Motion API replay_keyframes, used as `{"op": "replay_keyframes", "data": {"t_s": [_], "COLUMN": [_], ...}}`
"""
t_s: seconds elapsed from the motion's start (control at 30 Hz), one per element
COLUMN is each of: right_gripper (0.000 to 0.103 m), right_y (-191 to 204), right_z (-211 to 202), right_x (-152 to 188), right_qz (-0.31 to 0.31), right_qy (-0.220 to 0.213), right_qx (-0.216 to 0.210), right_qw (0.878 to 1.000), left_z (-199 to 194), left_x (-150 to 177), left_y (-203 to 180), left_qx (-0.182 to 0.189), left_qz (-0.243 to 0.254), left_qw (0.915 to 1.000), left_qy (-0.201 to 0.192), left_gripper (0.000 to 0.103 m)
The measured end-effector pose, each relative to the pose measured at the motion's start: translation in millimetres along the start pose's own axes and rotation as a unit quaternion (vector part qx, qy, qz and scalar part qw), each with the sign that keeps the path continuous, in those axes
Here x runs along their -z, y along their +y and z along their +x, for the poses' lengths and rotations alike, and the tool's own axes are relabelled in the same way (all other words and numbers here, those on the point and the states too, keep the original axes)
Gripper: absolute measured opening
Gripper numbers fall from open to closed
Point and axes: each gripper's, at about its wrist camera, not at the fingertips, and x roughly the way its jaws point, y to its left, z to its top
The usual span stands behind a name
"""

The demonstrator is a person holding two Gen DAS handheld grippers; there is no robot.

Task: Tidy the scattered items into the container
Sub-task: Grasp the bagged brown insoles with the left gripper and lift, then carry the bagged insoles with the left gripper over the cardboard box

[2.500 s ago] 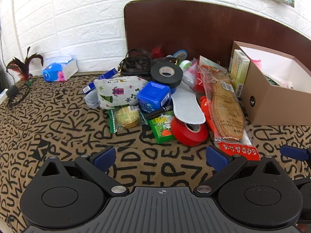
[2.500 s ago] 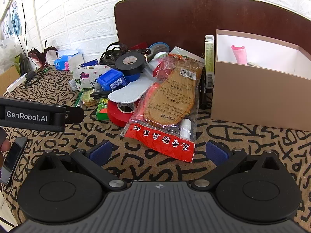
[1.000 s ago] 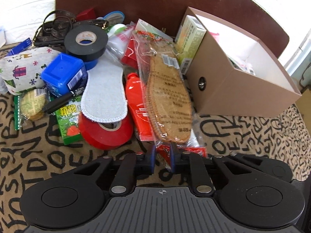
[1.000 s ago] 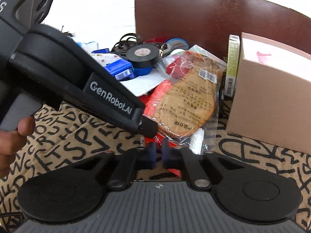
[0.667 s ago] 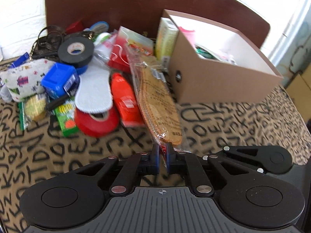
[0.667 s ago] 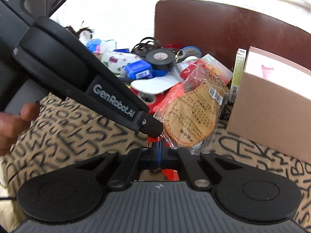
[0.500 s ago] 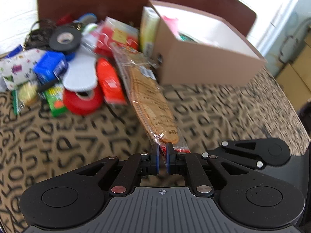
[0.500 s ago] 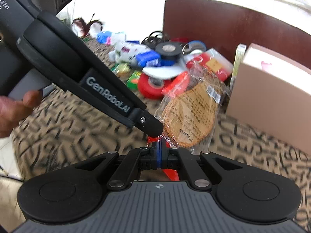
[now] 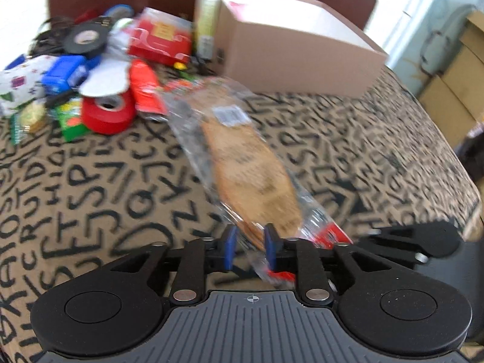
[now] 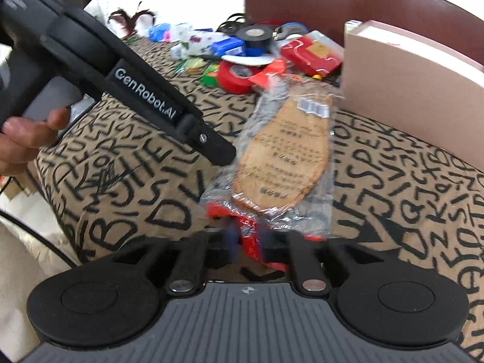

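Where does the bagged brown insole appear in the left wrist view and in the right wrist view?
Left wrist view: the bagged insole runs from centre down to the left gripper, whose fingers flank its near end.
Right wrist view: it lies centre, above the right gripper.
Shared landmark: the red tape roll, beyond it in both views.

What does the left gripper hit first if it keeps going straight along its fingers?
The left gripper already has the packaged insole between its fingers, so that comes first. Beyond it, the line runs over bare patterned tablecloth toward the cardboard box; motion blur makes depth uncertain.
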Motion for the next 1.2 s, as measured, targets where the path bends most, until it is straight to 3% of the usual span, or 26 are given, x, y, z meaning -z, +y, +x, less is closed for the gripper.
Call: {"op": "replay_keyframes", "data": {"t_s": [0.07, 0.13, 0.2, 0.43, 0.67, 0.77, 0.83, 0.93, 1.03, 1.1, 1.13, 1.2], "right_gripper": [0.07, 0.073, 0.085, 0.091, 0.099, 0.099, 0.099, 0.099, 0.1, 0.1, 0.1, 0.092], "right_y": [-3, -5, -10, -15, -28, -27, -26, -22, -19, -19, -19, -19], "right_z": [-3, -6, -5, 20, -11, 17, 38, 53, 63, 69, 71, 74], "right_x": [-7, -12, -17, -30, -50, -47, -40, -35, -38, -40, -40, -41], "right_qz": [0.004, 0.004, 0.021, 0.057, 0.071, 0.059, 0.067, 0.075, 0.065, 0.067, 0.069, 0.067], "right_qy": [-0.019, -0.03, -0.04, -0.025, -0.097, -0.053, -0.014, 0.008, 0.021, 0.02, 0.015, 0.008], "right_qx": [0.012, 0.014, 0.011, 0.016, 0.015, 0.047, 0.043, 0.031, 0.039, 0.047, 0.047, 0.052], "right_qw": [1.0, 0.999, 0.999, 0.998, 0.993, 0.996, 0.997, 0.997, 0.997, 0.996, 0.996, 0.996], "left_z": [4, 11, 20, 50, 64, 72, 78, 83, 86, 86, 87, 86], "left_x": [-9, -19, -28, -56, -72, -73, -73, -73, -76, -77, -77, -76], "left_y": [7, 14, 21, 36, 35, 33, 33, 34, 31, 29, 27, 22], "left_qx": [-0.014, -0.024, -0.03, -0.031, -0.023, -0.022, -0.022, -0.014, -0.008, 0.002, 0.006, 0.003], "left_qz": [-0.012, -0.022, -0.035, -0.052, -0.039, -0.037, -0.039, -0.038, -0.026, -0.02, -0.015, 0.001], "left_qw": [0.9997, 0.9992, 0.9986, 0.9981, 0.9989, 0.999, 0.999, 0.9991, 0.9996, 0.9997, 0.9997, 0.9999], "left_qy": [-0.015, -0.024, -0.026, -0.013, -0.014, -0.009, 0.001, 0.008, 0.01, 0.013, 0.016, 0.014], "left_gripper": [0.066, 0.071, 0.077, 0.08, 0.08, 0.08, 0.08, 0.08, 0.073, 0.055, 0.037, 0.033]}}
